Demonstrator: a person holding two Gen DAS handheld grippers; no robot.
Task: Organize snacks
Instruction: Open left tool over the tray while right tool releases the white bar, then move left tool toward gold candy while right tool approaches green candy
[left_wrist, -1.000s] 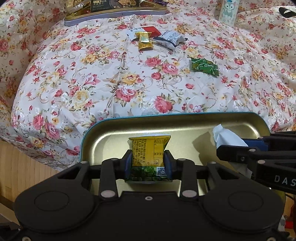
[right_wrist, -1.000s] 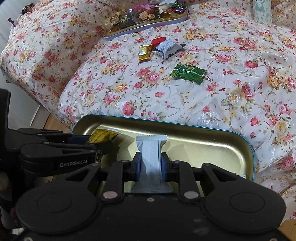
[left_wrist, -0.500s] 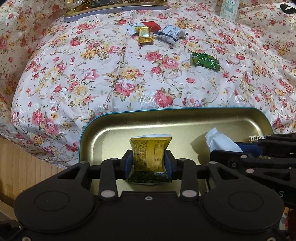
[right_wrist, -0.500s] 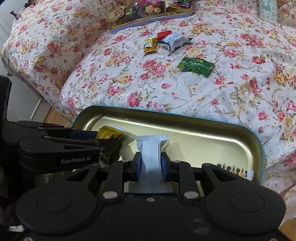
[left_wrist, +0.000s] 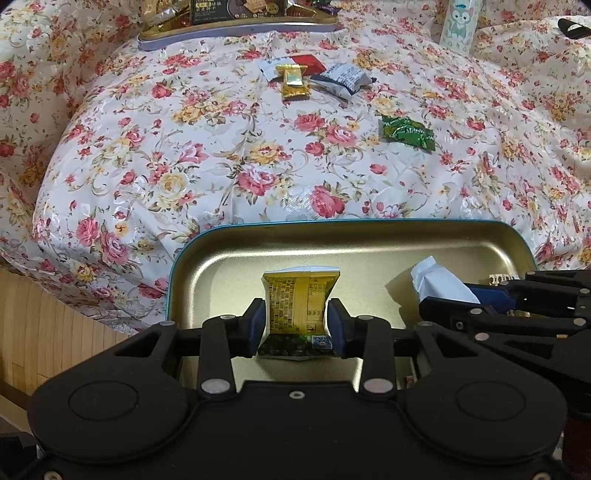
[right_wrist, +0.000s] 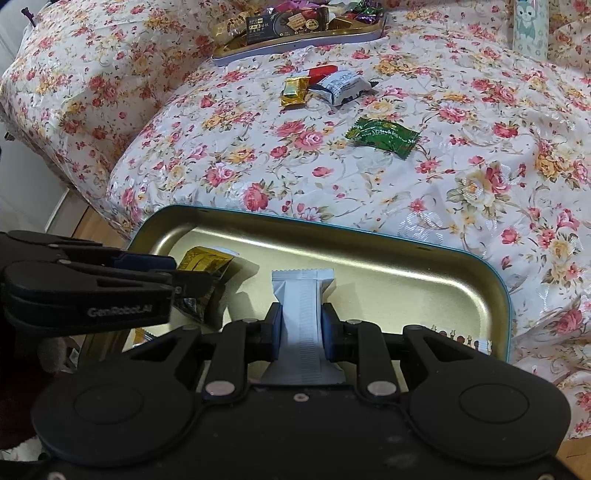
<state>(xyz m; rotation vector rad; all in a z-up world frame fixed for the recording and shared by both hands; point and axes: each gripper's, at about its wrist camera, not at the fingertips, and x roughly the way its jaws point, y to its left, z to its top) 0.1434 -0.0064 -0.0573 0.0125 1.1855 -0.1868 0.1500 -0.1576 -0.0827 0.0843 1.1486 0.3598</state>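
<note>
Over the near tin tray (left_wrist: 369, 236), both claws loaded.
Left claw (left_wrist: 295, 325) pinches the yellow snack packet (left_wrist: 300, 302), right claw (right_wrist: 301, 328) the white wrapper (right_wrist: 302, 306); crowded side by side, they could collide on release, flicking either slick packet onto the bed (left_wrist: 221, 155).

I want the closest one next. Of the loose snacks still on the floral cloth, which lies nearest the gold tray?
The green packet. It lies alone, closer to the gold tray than the gold candy, red packet and white packet clustered farther back.
</note>
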